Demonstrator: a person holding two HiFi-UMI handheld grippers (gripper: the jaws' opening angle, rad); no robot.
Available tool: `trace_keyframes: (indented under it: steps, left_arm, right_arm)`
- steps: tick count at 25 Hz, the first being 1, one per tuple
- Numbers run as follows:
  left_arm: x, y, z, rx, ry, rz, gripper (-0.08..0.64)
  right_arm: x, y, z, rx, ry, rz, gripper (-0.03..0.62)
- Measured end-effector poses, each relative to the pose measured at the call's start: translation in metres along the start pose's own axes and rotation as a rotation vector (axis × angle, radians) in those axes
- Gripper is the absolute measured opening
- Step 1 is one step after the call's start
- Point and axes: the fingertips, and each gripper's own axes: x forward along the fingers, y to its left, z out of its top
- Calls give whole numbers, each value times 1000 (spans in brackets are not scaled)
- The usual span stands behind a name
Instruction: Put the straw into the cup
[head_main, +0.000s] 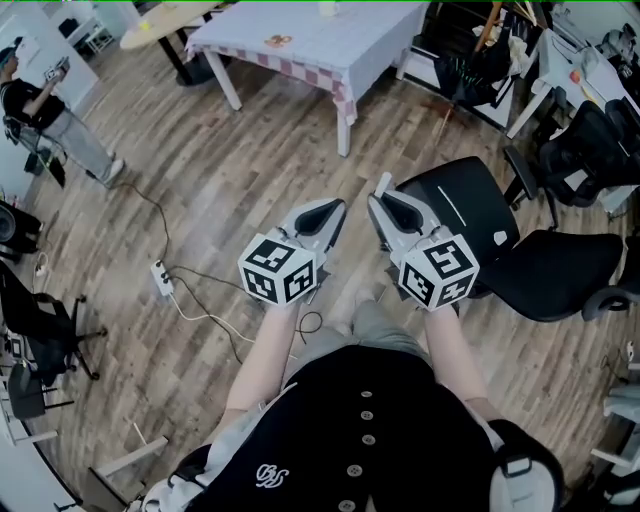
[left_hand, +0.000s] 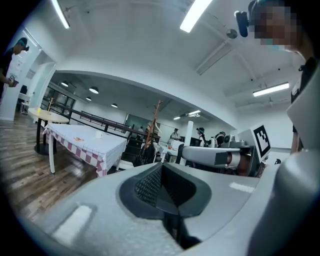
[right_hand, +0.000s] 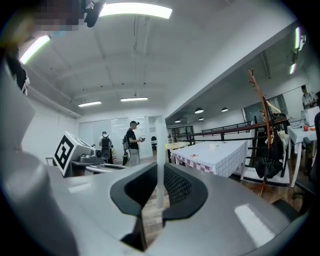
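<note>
My right gripper (head_main: 380, 200) (right_hand: 159, 170) is shut on a pale translucent straw (right_hand: 159, 150), which stands upright between the pads and sticks out above them. In the head view the straw (head_main: 384, 183) shows as a thin white stick at the jaw tips. My left gripper (head_main: 338, 205) (left_hand: 161, 167) is beside it, shut on nothing. Both are held in front of the person's body, over the wooden floor. A small white cup (head_main: 327, 8) (left_hand: 99, 135) stands far off on a table with a checked-edge cloth (head_main: 300, 45) (right_hand: 220, 152).
Two black office chairs (head_main: 470, 215) (head_main: 560, 270) stand close on the right. A power strip (head_main: 163, 280) with cables lies on the floor to the left. A person (head_main: 50, 115) stands at far left. A round table (head_main: 165, 25) and a coat rack (right_hand: 260, 110) are near the far table.
</note>
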Motion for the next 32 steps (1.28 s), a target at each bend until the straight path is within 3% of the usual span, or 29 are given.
trace_keyframes:
  steps: [8,14,23,32]
  left_arm:
    - [30,37,14,3,-29,8,-2]
    - [79,80,23,-7,-22,12,-2]
    - [156,145,75,18,-44,41,-2]
    - [216,193,82,-14,-30,65,-2]
  right_arm:
    - [33,-34,3,2,-15,-9,41]
    - [82,-86,11,10,-24,2,40]
    - [158,-161,48,14,-43,40,40]
    - [202,-223,56,18,-15,58,40]
